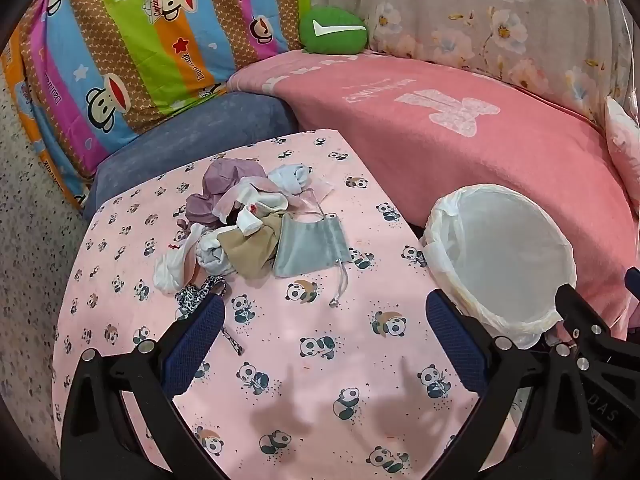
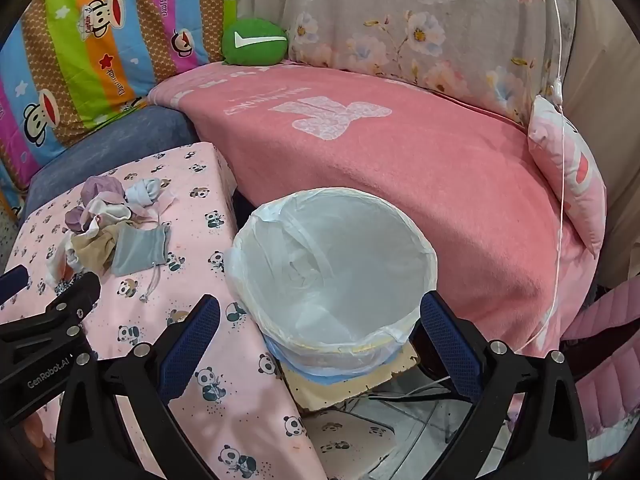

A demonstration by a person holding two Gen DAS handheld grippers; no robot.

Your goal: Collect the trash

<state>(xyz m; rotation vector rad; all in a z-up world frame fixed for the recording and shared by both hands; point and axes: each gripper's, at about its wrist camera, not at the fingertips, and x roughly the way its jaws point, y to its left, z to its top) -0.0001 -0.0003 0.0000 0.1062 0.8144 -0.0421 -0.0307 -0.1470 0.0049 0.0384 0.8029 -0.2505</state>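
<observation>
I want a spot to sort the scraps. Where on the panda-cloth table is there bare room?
The near half of the table, from the scrap pile toward the camera, is bare. So is the strip between the pile and the bin. The far-left part is crowded.

The left gripper (image 1: 324, 312) is built of matte black, wedge-shaped plastic arms with triangular hollows near their base, each carrying a long finger pad (image 1: 196, 344) of dark blue, finely dimpled rubber and round silver screw heads at the pivots. The right gripper (image 2: 320, 314) has the same make: black arms, blue textured pads (image 2: 450, 344), and shiny silver bolts (image 2: 496, 347) on the knuckles. Seen from the right wrist camera, the left gripper's black side bears white "GenRobot.AI" lettering (image 2: 48, 372), and in the left wrist view the right gripper's body shows pale letters reading "DAS" (image 1: 608, 416).
</observation>
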